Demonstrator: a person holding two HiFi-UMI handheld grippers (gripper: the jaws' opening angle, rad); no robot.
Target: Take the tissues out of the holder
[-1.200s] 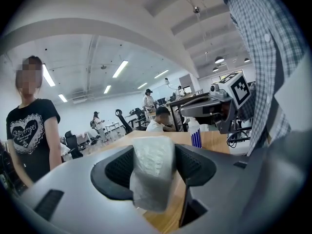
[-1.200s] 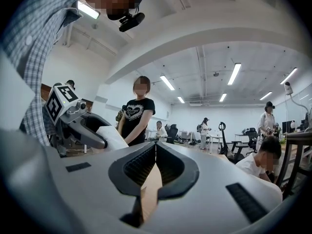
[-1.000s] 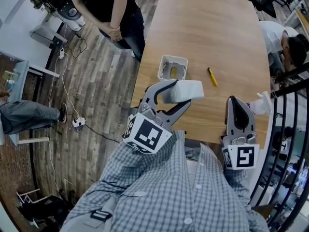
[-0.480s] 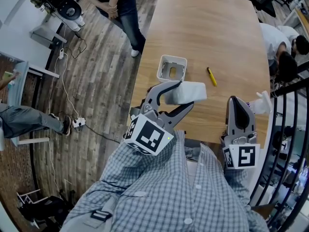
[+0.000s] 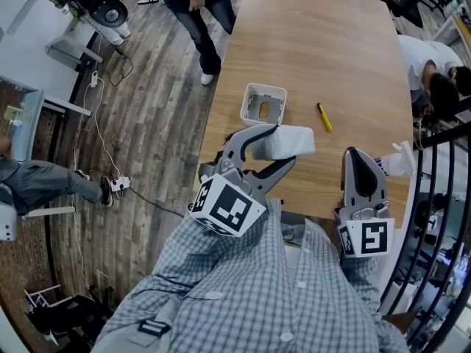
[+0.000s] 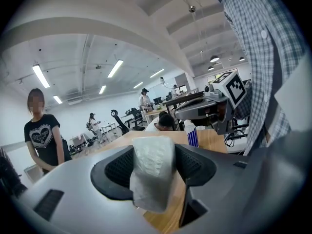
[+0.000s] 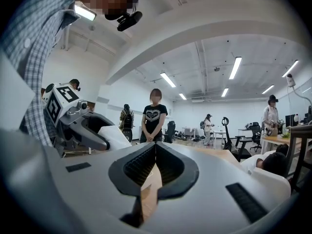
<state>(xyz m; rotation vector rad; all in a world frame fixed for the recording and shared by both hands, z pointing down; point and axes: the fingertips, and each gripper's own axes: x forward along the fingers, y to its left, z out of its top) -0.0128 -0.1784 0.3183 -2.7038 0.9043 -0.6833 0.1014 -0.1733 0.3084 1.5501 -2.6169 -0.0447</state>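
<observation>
Holder (image 5: pixel 263 104) seemingly empty | left fingers (image 6: pixel 194 165) clamp tissues (image 6: pixel 152 172) | right fingers (image 7: pixel 171 167) closed

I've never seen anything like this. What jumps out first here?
A white tissue pack clamped in the left hand-held gripper above the wooden table near its edge. Just beyond it the small white holder sits empty, with a yellow pen to its right. The right hand-held gripper is shut on nothing.

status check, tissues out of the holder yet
Left gripper shut on tissue pack, clear of holder. Right gripper shut, empty. Nothing in the way.
</observation>
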